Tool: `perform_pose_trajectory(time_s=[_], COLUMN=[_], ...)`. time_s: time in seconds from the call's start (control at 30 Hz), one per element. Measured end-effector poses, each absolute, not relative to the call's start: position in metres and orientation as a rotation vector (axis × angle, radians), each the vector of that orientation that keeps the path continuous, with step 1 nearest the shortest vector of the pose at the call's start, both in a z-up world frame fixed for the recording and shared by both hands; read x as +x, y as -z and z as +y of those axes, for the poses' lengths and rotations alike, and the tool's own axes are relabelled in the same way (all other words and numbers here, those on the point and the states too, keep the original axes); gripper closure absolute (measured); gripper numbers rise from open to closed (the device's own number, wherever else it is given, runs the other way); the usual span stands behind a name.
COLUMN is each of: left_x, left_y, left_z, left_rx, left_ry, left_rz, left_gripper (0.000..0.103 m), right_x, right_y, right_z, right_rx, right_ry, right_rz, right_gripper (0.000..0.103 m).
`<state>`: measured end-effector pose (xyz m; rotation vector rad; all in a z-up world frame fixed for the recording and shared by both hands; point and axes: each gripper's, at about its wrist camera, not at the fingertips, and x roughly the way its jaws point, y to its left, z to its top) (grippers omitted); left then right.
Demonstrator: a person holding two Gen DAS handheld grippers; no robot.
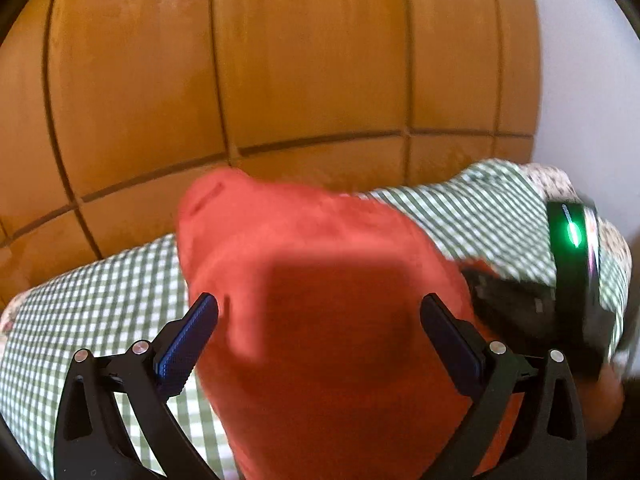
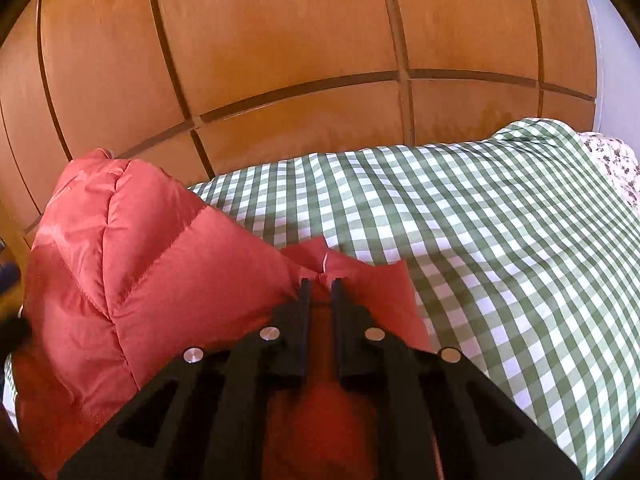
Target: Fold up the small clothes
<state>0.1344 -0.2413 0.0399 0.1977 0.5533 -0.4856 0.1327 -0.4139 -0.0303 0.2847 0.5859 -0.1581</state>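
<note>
the red puffer jacket (image 2: 120,264) is bunched up on the green checked bedspread (image 2: 480,220). the right gripper (image 2: 320,282) is pinched tight on a jacket edge, probably to pull a fold over, while the left gripper (image 1: 320,312) hangs wide open around it, holding nothing.

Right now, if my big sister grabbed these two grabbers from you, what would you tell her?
Left gripper: open, jaws wide either side of the red puffy jacket, not gripping.
Right gripper: shut on a pinch of the jacket's edge.
The jacket lies bunched on the green checked cloth in front of the wooden cupboard.
Done: no neat fold shows yet.
Left: grab with the left, flatten, fold.
</note>
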Motion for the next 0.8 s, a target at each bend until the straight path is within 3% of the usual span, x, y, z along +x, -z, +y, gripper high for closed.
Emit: perform_pose_trajectory(time_s=[0.17,0.5,0.8], left_x=[0.165,0.218,0.237], left_y=[-0.048,0.003,0.034], left_z=[-0.261,-0.289,-0.288], left_rx=[0.249,0.368,0.344], left_ry=[0.355,0.276,0.250], left_rz=[0.560,0.727,0.744], left_gripper=[0.003,0.003,0.003], right_x=[0.131,0.136,0.148], right_y=[0.030,0.038,0.045], right_z=[-0.412,-0.427,-0.430], right_rx=[0.303,0.398,0.404], right_ry=[0.157,0.153,0.177], right_rz=[0.574,0.602,0.633], right_gripper=[0.094,0.094,0.094])
